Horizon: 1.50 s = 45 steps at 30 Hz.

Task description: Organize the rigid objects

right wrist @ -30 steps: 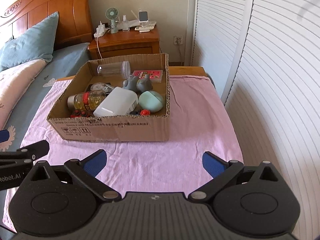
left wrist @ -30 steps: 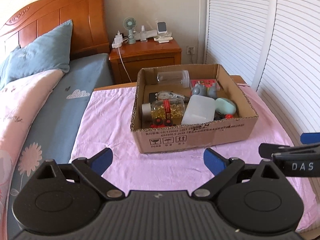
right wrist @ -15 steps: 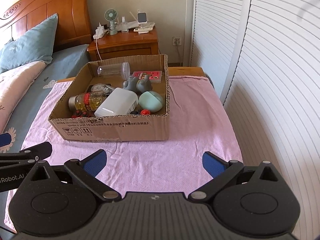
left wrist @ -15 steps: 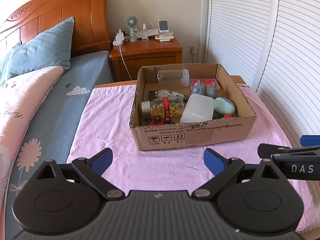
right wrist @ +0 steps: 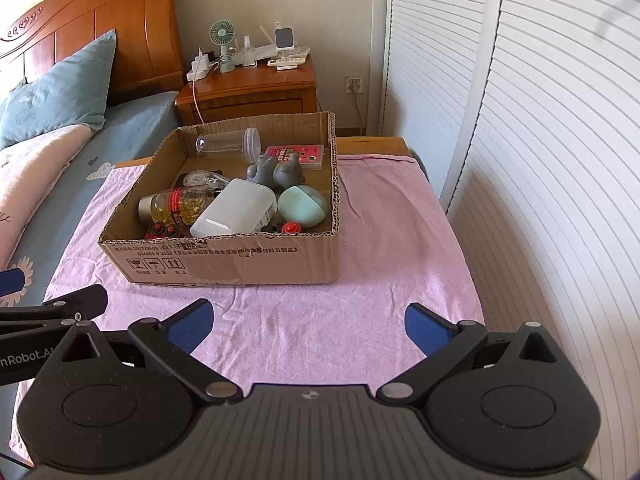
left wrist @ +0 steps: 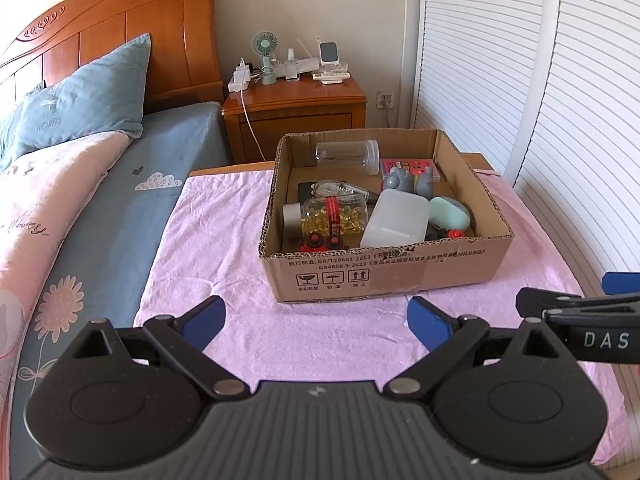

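At inspection, both tools were clear of the work: the left gripper (left wrist: 316, 314) and right gripper (right wrist: 308, 320) hung over the pink cloth (right wrist: 320, 312) short of the box, each with jaws spread wide and nothing between them. The open brown cardboard box (left wrist: 384, 272) sat on the cloth and held every loose item seen: a clear plastic jar (left wrist: 347, 155) lying at the back, a capsule bottle with a red label (left wrist: 328, 218), a white plastic container (left wrist: 396, 222), a mint-green rounded case (left wrist: 450, 218), grey figurines (right wrist: 276, 171) and a pink card (right wrist: 298, 156). Nothing lay outside the box. In my judgement, sorting had either not begun or was already done.
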Each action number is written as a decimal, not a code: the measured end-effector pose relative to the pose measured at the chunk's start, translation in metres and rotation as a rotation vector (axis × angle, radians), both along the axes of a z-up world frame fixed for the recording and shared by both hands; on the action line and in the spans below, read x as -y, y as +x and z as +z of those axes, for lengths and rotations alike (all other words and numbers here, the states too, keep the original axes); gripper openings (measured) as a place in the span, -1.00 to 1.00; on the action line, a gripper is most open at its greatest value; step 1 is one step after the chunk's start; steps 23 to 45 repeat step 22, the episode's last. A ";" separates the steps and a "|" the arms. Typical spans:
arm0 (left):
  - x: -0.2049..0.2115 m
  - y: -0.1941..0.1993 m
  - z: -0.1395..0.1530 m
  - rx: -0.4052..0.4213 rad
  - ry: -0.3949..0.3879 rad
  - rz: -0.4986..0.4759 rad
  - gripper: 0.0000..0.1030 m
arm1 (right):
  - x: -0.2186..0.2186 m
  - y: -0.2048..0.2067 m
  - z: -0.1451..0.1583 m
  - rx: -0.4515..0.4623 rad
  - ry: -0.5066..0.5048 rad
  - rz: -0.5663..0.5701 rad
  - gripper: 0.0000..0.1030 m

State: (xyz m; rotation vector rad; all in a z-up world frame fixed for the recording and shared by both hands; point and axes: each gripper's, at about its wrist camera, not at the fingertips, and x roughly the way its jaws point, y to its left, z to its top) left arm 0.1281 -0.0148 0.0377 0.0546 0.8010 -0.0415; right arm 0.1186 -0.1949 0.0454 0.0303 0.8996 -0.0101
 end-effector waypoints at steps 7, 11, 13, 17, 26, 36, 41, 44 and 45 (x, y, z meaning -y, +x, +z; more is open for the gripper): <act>0.000 0.000 0.000 0.000 0.004 0.004 0.89 | 0.000 0.000 0.000 -0.001 -0.001 0.001 1.00; 0.001 0.000 0.000 0.001 0.005 0.004 0.88 | -0.001 0.000 0.001 0.002 -0.001 0.002 1.00; 0.001 0.000 0.000 0.000 0.004 0.004 0.88 | -0.001 -0.001 0.001 0.002 0.000 -0.001 1.00; 0.002 -0.001 0.000 0.003 0.006 0.005 0.88 | -0.001 -0.001 0.001 0.002 0.000 0.000 1.00; 0.002 -0.002 0.000 0.001 0.008 0.008 0.88 | -0.001 -0.001 0.001 0.002 0.000 -0.001 1.00; 0.002 -0.002 0.000 0.001 0.008 0.008 0.88 | -0.001 -0.001 0.001 0.002 0.000 -0.001 1.00; 0.002 -0.002 0.000 0.001 0.008 0.008 0.88 | -0.001 -0.001 0.001 0.002 0.000 -0.001 1.00; 0.002 -0.002 0.000 0.001 0.008 0.008 0.88 | -0.001 -0.001 0.001 0.002 0.000 -0.001 1.00; 0.002 -0.002 0.000 0.001 0.008 0.008 0.88 | -0.001 -0.001 0.001 0.002 0.000 -0.001 1.00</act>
